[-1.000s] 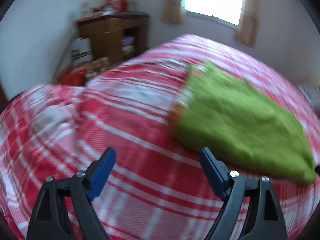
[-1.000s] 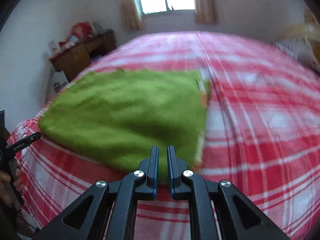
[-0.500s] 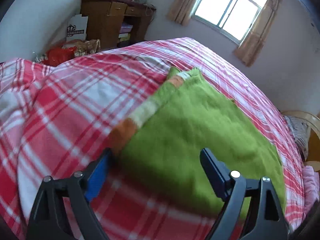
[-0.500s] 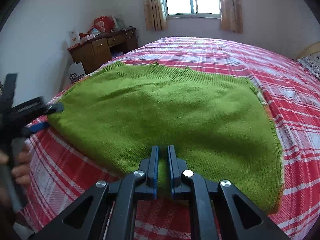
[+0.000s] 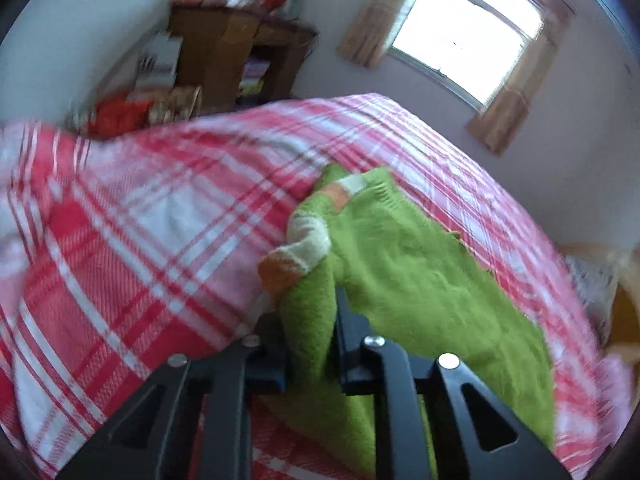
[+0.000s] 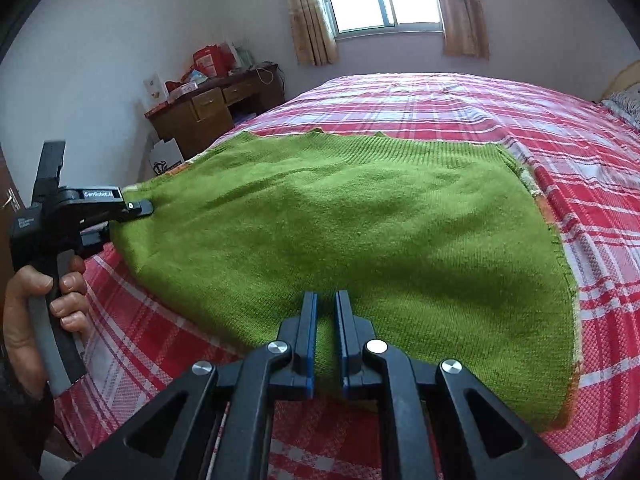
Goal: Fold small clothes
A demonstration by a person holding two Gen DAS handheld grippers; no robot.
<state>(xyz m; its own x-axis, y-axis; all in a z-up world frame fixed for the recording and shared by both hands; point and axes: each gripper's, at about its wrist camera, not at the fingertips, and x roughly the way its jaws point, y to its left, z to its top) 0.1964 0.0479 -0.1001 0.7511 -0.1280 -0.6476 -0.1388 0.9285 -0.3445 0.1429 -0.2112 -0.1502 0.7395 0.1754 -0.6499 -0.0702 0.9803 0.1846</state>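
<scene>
2 grippers hold 1 green sweater [image 6: 360, 224] on the plaid bed [image 6: 560, 152].
The right gripper [image 6: 326, 308], at 6 o'clock, has its jaws clamped on the near hem. The left gripper [image 5: 308, 320] has jaws closing on a bunched fold of the sweater's edge, pads pressing the knit; from the right wrist it sits at 9 o'clock, a hand [image 6: 36, 304] gripping its handle.

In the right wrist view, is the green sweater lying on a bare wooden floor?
No. The green sweater is spread flat on a red and white plaid bedcover on a bed, with a wooden desk beyond it by the wall.
</scene>
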